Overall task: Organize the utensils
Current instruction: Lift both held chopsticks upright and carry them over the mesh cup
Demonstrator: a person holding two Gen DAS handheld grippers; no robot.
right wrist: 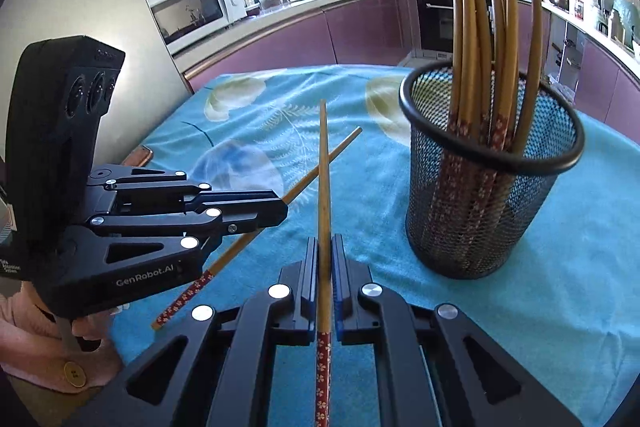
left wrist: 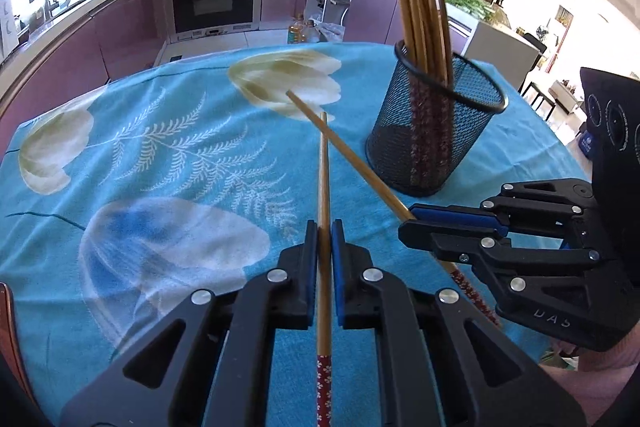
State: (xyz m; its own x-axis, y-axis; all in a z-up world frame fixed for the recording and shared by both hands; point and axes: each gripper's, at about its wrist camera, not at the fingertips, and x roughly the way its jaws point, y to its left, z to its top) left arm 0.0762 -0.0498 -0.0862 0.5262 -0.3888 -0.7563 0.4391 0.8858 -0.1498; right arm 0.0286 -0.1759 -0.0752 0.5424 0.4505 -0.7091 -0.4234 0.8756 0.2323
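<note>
Kitchen table under blue floral cloth: left gripper and right gripper each clench one chopstick, best tipped upright before lowering into mesh holder at right of frame.

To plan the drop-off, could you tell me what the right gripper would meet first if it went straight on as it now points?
Probably the blue floral tablecloth: the right gripper points downward, left of the black mesh cup. Depth is uncertain.
</note>
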